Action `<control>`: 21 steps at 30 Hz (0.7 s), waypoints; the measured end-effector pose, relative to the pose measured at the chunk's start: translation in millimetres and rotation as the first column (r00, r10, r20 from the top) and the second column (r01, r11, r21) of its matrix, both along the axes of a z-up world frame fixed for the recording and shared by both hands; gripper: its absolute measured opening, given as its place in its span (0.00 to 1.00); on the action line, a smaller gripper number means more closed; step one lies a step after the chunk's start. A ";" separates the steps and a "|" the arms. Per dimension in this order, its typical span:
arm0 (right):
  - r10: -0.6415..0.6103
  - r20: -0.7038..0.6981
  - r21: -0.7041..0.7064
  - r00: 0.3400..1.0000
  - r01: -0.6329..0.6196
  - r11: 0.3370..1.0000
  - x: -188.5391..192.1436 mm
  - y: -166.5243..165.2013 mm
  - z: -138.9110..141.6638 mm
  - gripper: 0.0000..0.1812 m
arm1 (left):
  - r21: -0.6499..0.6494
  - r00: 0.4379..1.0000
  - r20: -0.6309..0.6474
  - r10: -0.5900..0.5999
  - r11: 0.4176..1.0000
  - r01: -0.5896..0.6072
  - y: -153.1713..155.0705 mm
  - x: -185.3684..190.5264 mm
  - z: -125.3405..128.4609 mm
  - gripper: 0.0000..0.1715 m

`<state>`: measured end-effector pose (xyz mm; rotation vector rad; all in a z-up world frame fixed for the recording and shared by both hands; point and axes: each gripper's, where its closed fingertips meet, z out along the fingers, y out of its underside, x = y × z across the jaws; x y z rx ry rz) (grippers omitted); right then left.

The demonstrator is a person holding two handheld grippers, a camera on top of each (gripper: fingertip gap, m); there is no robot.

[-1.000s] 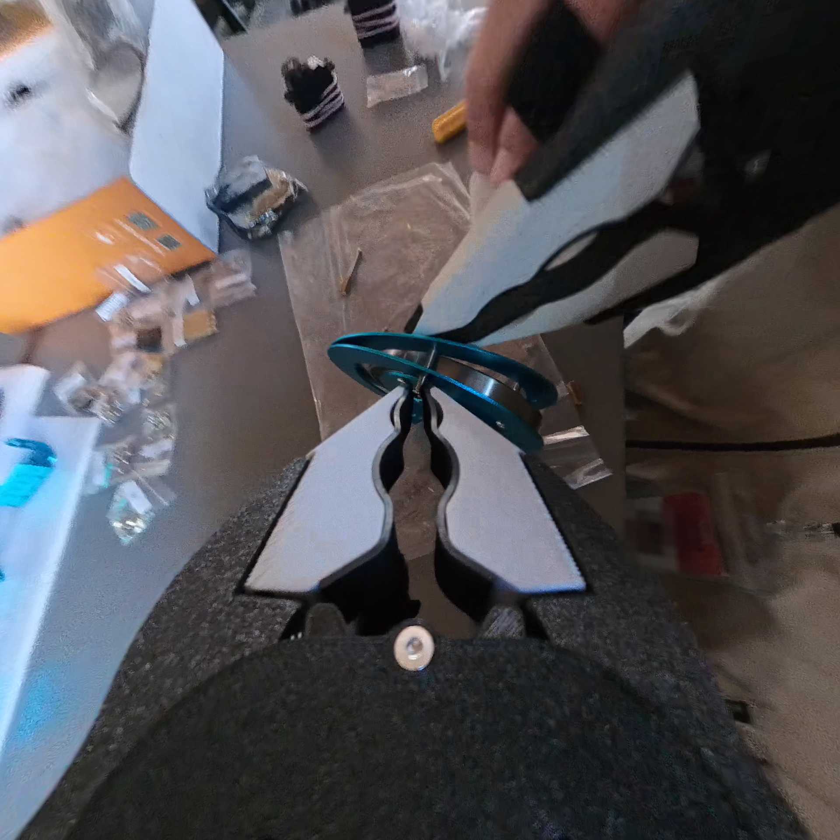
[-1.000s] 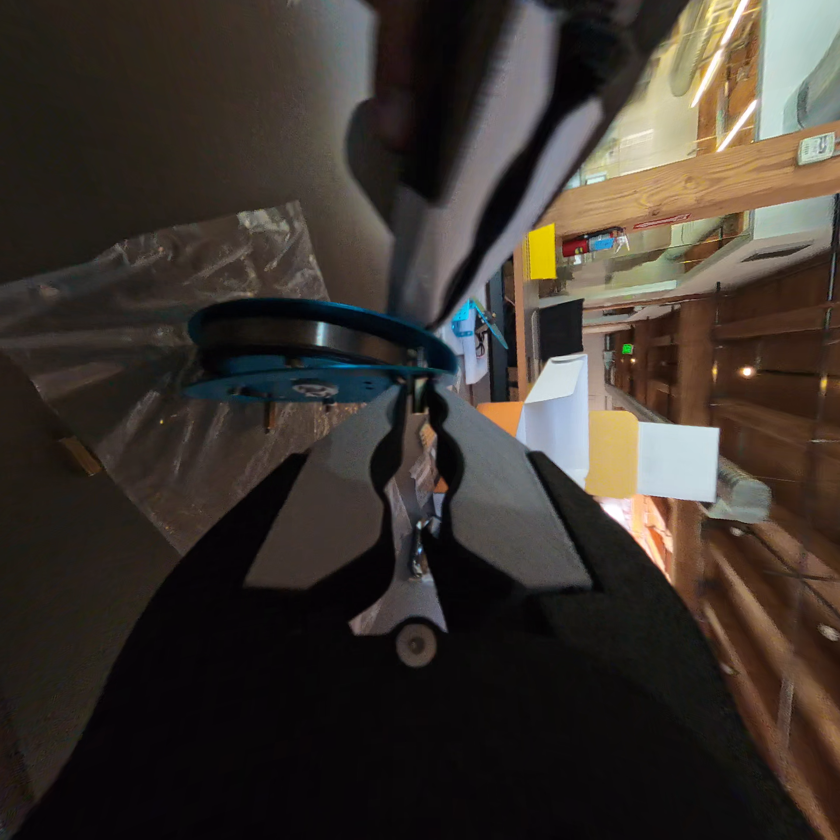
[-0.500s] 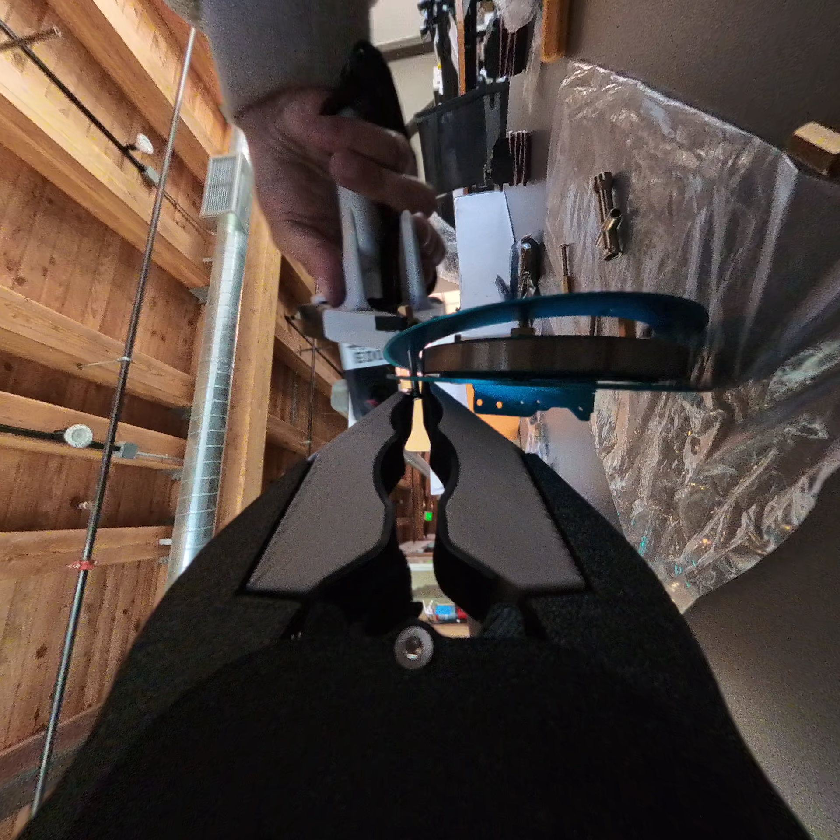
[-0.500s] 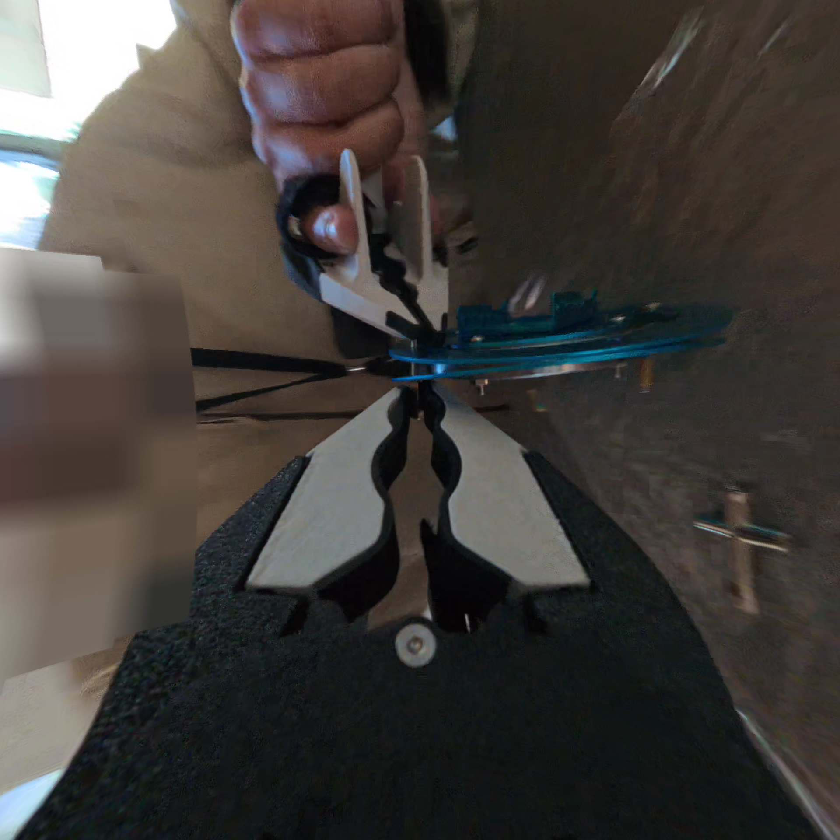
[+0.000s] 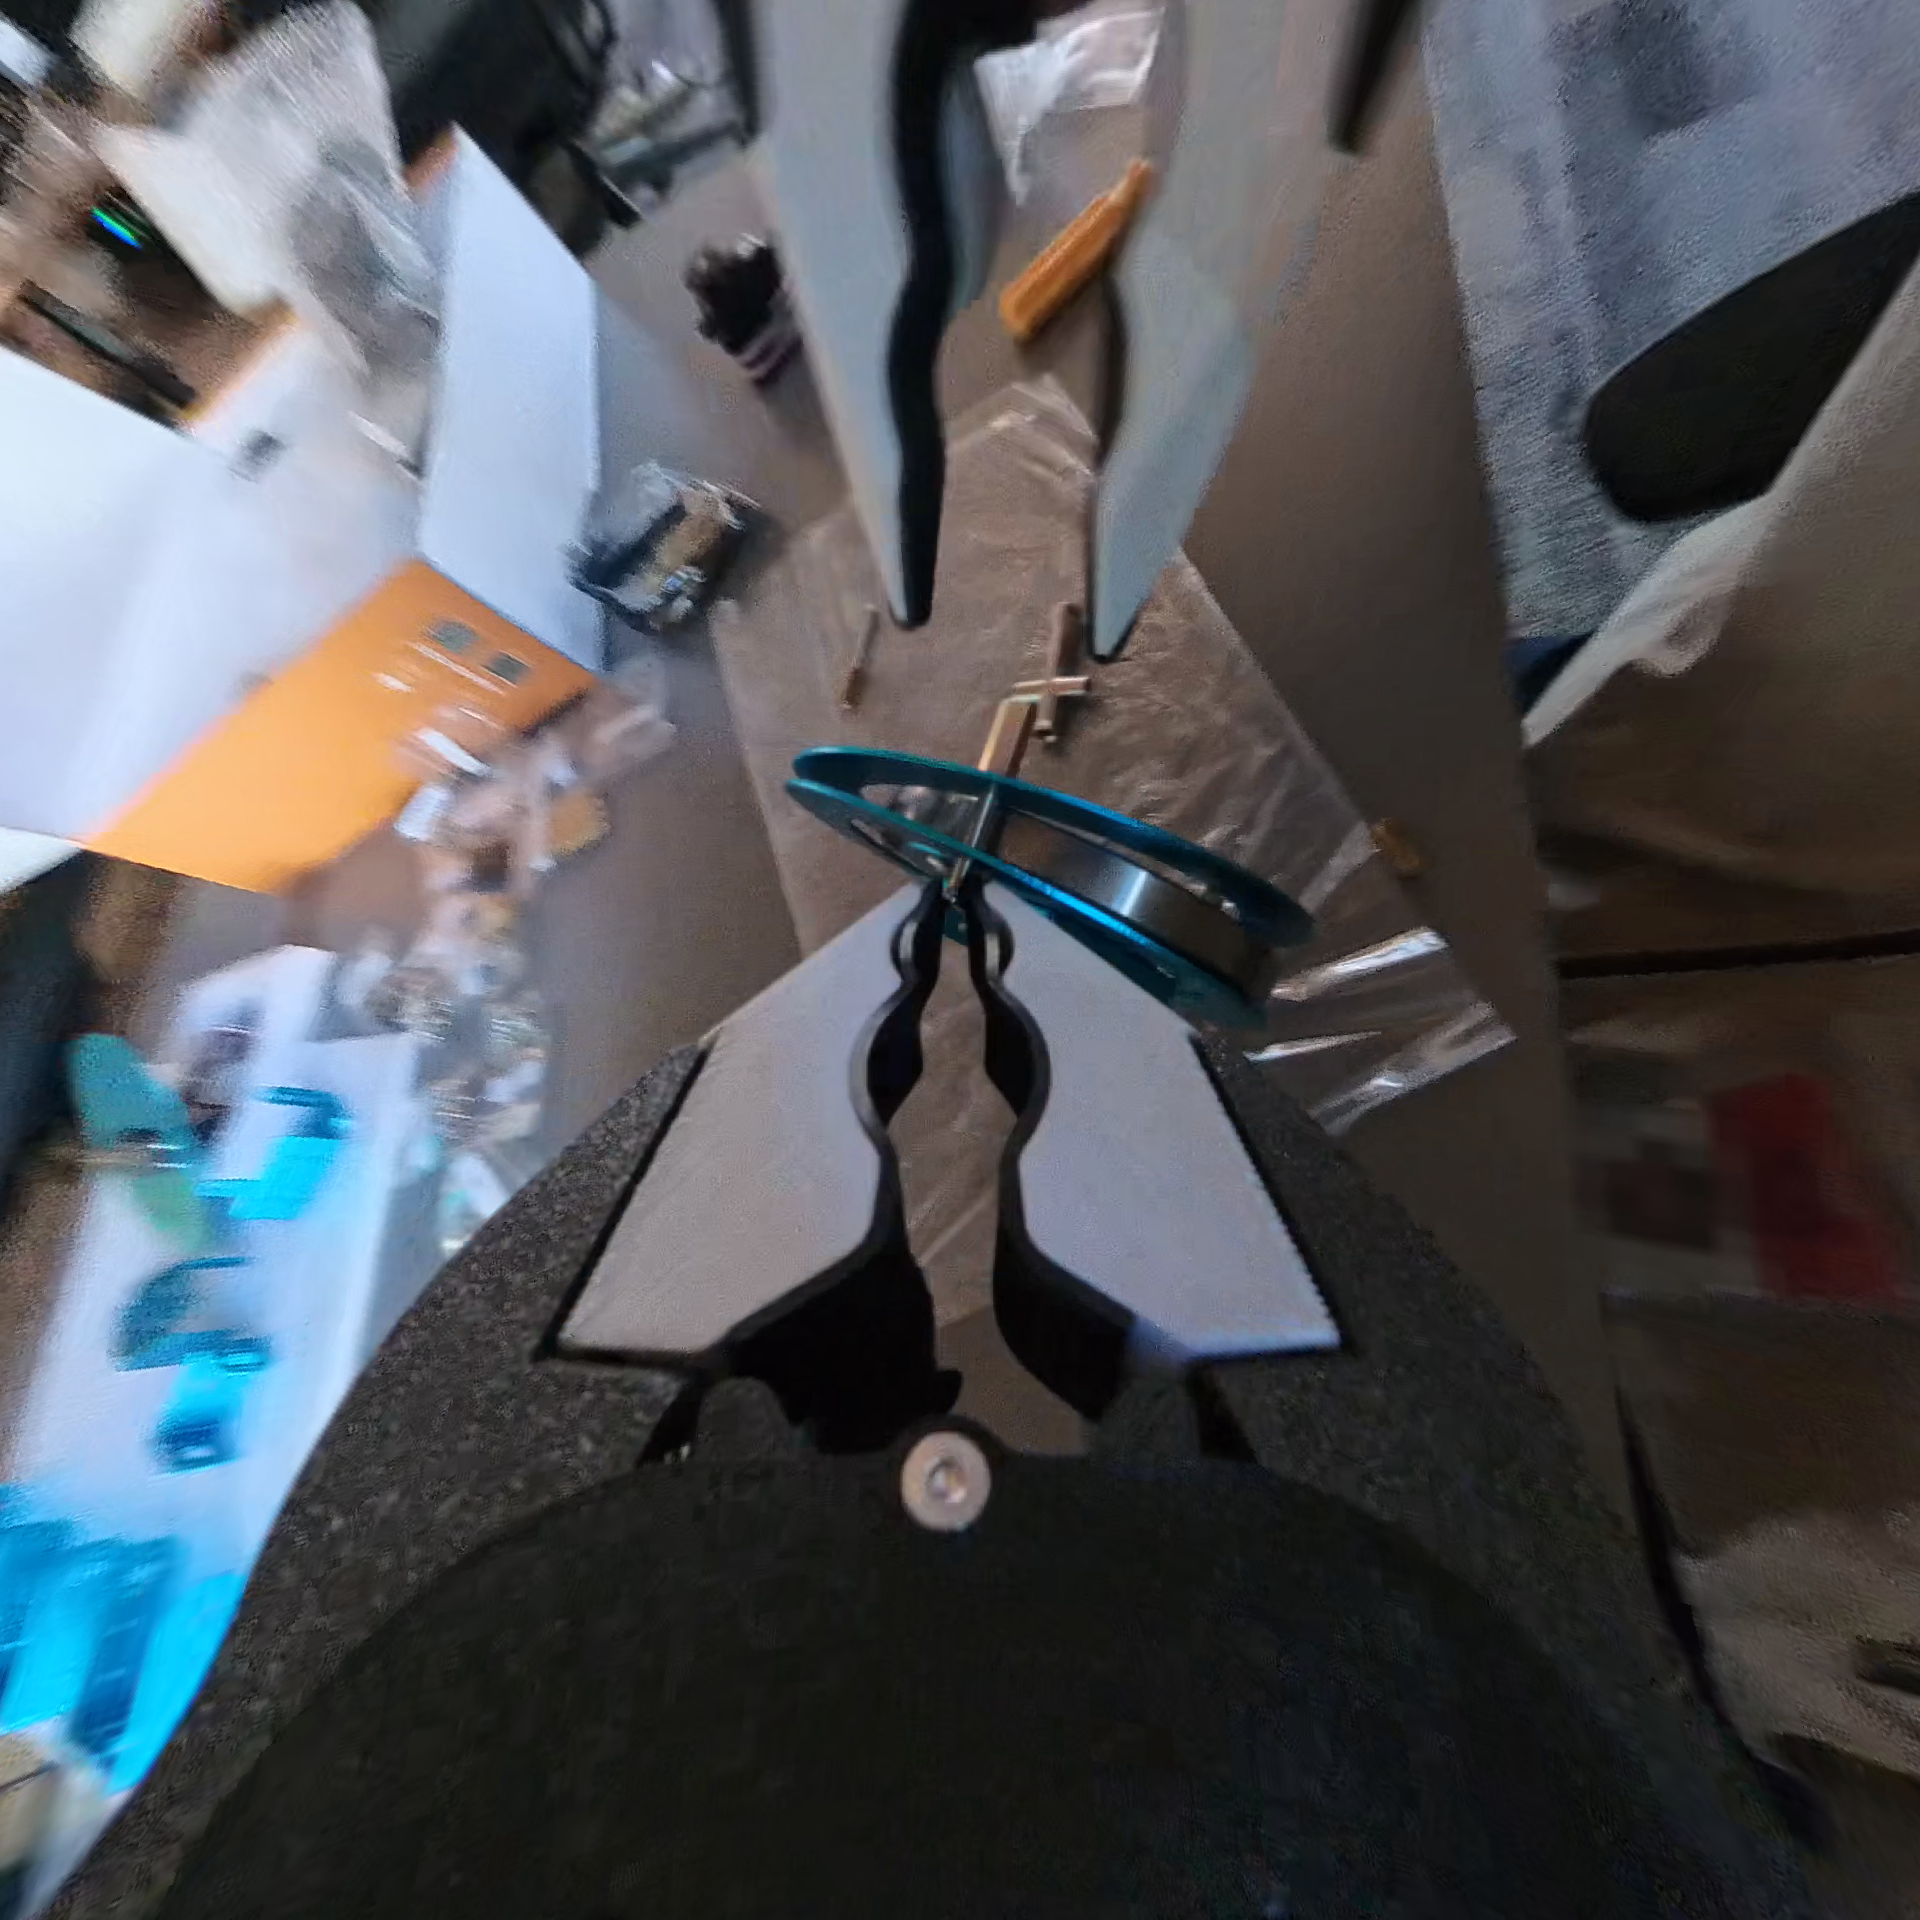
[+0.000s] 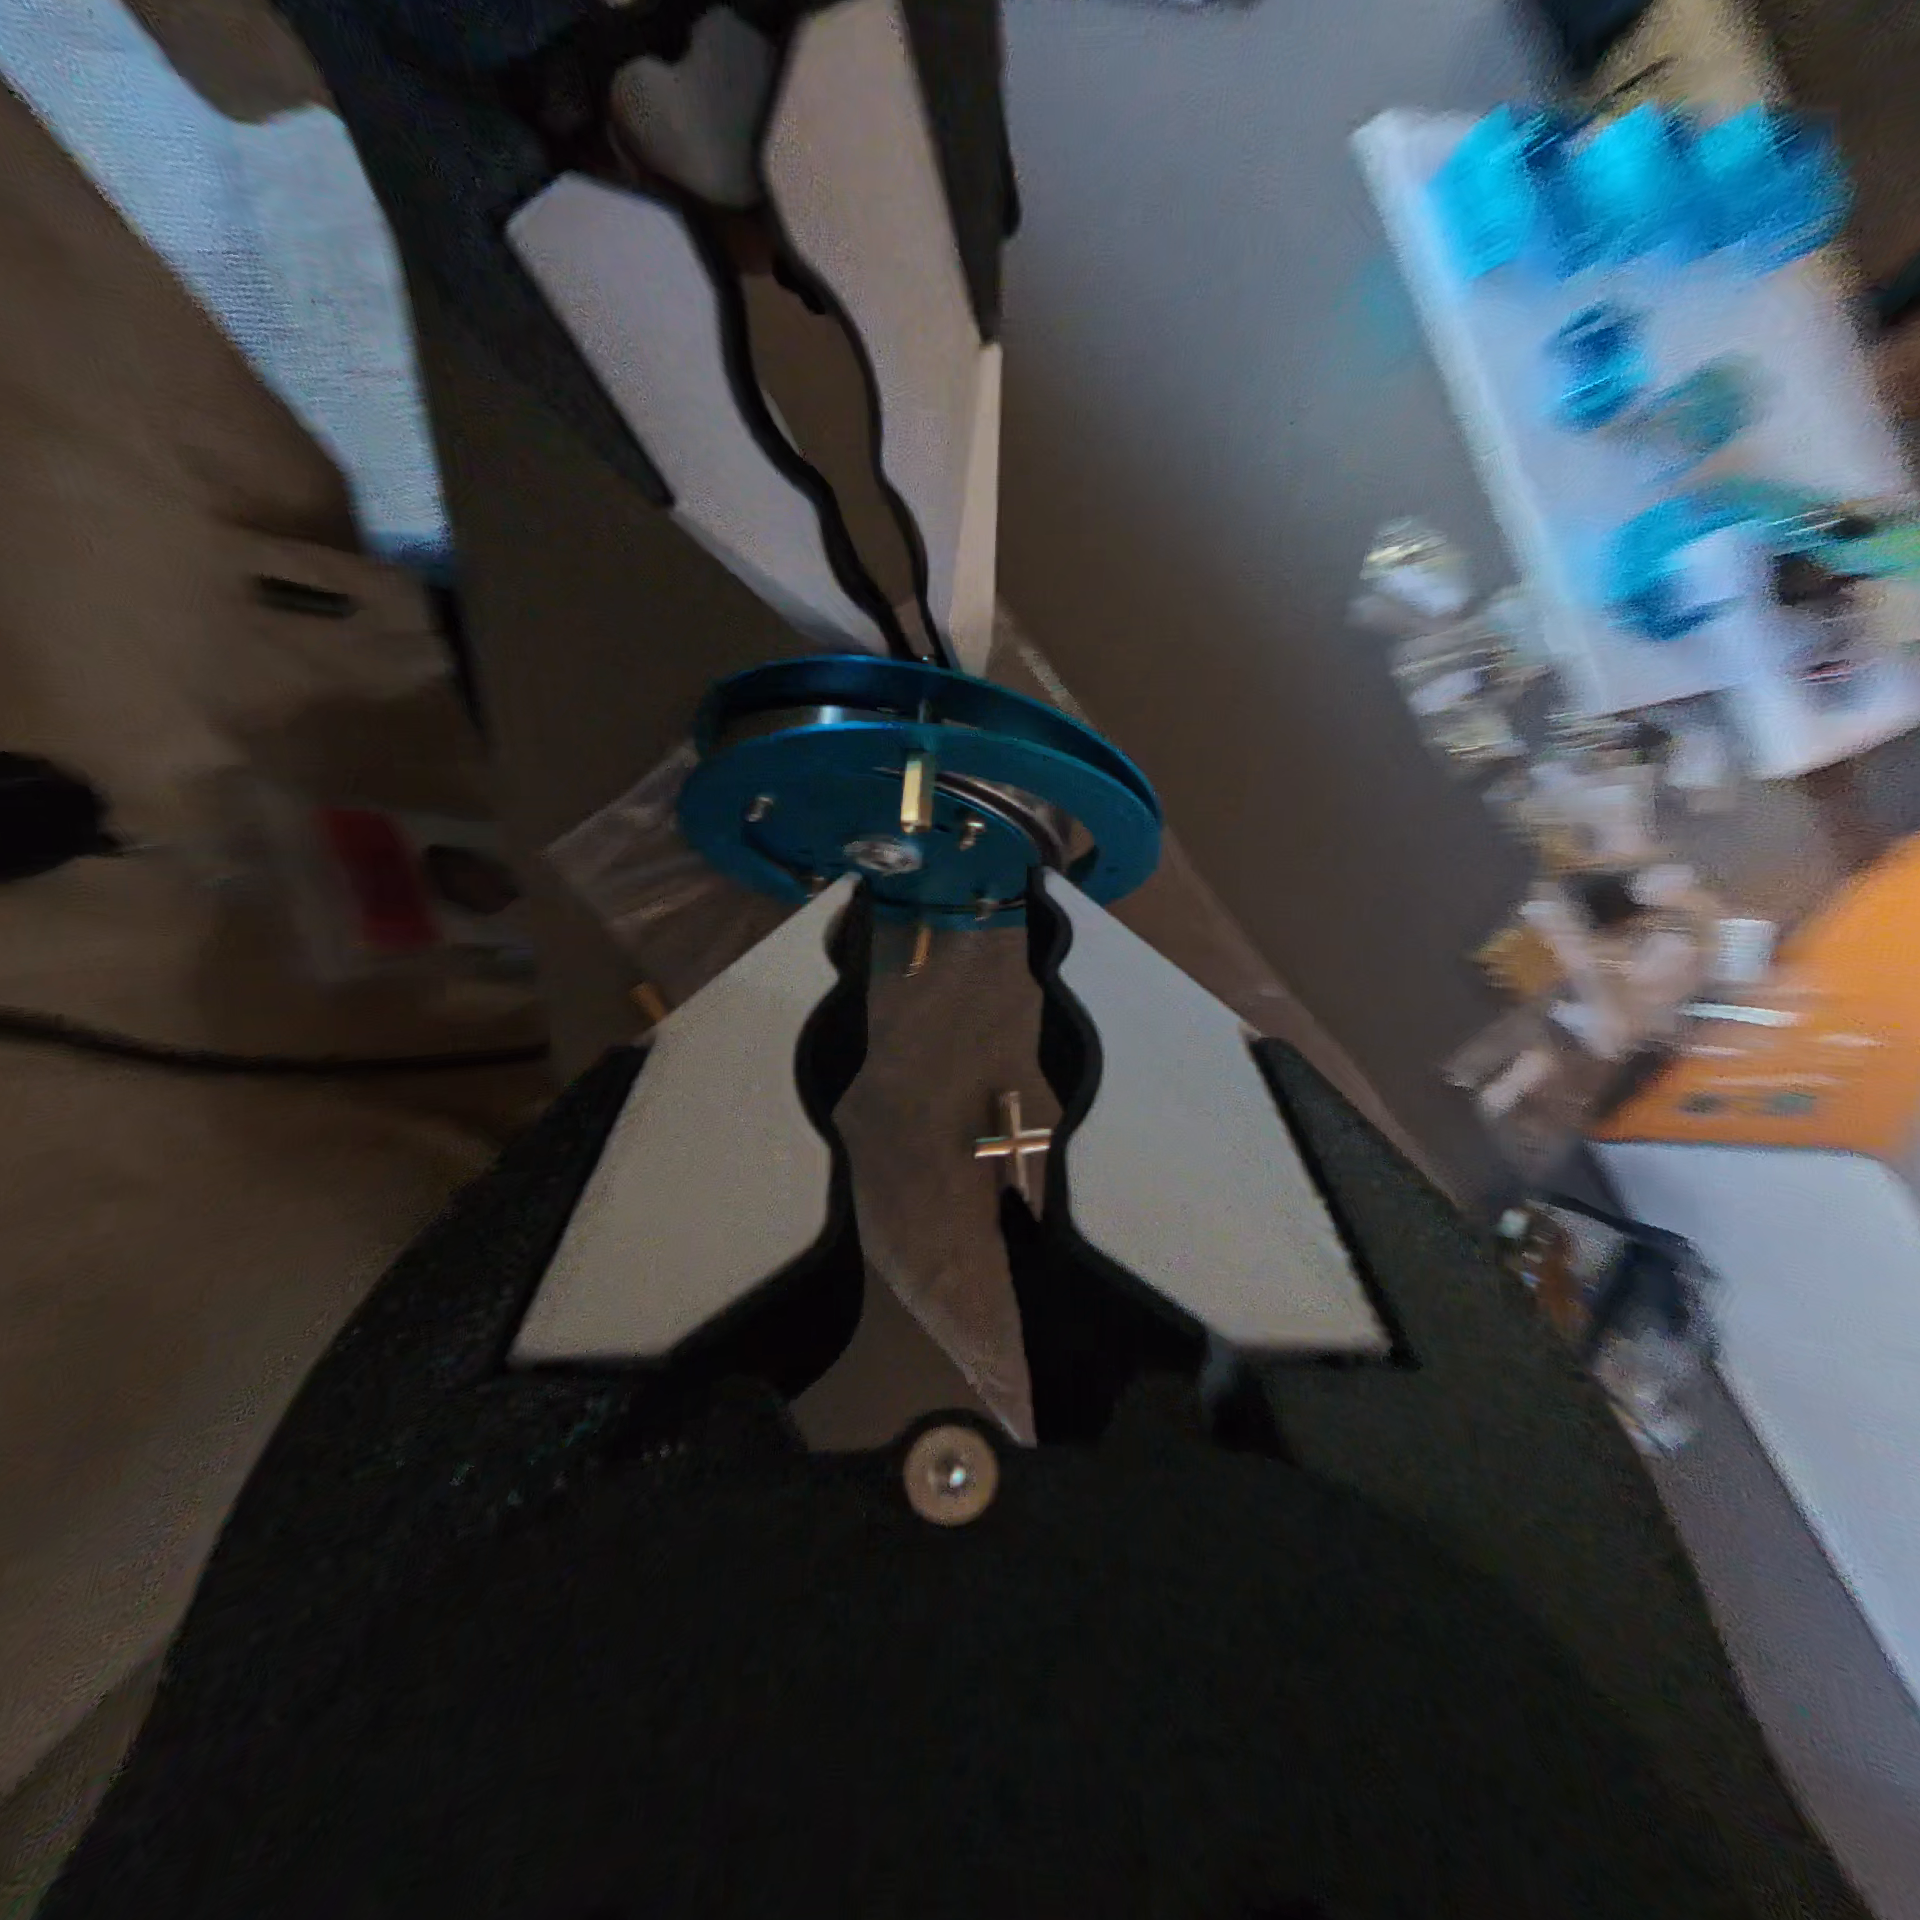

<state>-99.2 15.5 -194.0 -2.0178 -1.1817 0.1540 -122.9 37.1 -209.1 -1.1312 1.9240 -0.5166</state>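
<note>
A blue two-plate disc with a steel ring between the plates (image 5: pixel 1049 883) hangs above the table. My left gripper (image 5: pixel 954 902) is shut on its near rim. In the right wrist view the disc (image 6: pixel 831 790) shows its underside with brass standoffs, and the left gripper (image 6: pixel 935 652) pinches its far rim. My right gripper (image 6: pixel 943 883) is open and empty, with its tips just short of the disc's near edge. In the left wrist view the right gripper (image 5: pixel 1006 623) is open beyond the disc, above a small cross-shaped metal tool (image 5: pixel 1044 698).
A clear plastic bag (image 5: pixel 1351 997) lies on the grey table (image 5: pixel 644 935) under the disc, with the cross tool (image 6: pixel 1013 1143) and loose brass parts. An orange-and-white box (image 5: pixel 343 717), small parts bags, a white tray of blue parts (image 6: pixel 1662 364) and an orange handle (image 5: pixel 1081 260) lie around. Some 4 cm of space lies between my two pairs of fingers.
My right gripper, shut on the disc's rim before, has opened and let go. The left gripper keeps its hold. Both views have swung back over the table.
</note>
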 end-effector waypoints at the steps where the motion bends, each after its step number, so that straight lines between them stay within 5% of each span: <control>1: -0.043 0.012 0.101 0.999 0.042 0.994 0.8 -0.5 0.2 0.18 | -0.065 1.000 -0.022 0.000 0.998 -0.002 1.2 -0.5 -0.3 0.02; 5: -0.238 0.083 0.425 0.968 0.182 0.887 17.9 0.0 -3.6 0.19 | -0.238 0.997 -0.073 -0.008 0.971 -0.010 5.7 -2.0 -1.5 0.02; 14: -0.385 0.112 0.557 0.916 0.263 0.788 18.9 -7.7 -26.2 0.19 | -0.397 0.981 -0.186 -0.054 0.918 -0.025 0.4 -6.4 -2.8 0.02; 18: -0.370 0.198 0.684 0.908 0.142 0.715 -0.1 -3.6 -10.8 0.21 | -0.612 0.945 -0.303 -0.123 0.785 -0.095 -18.0 -11.2 -3.2 0.02; 21: -0.340 0.292 0.758 0.894 0.000 0.652 -15.0 -1.5 2.8 0.14 | -0.754 0.908 -0.383 -0.168 0.625 -0.203 -27.0 -12.6 -1.5 0.02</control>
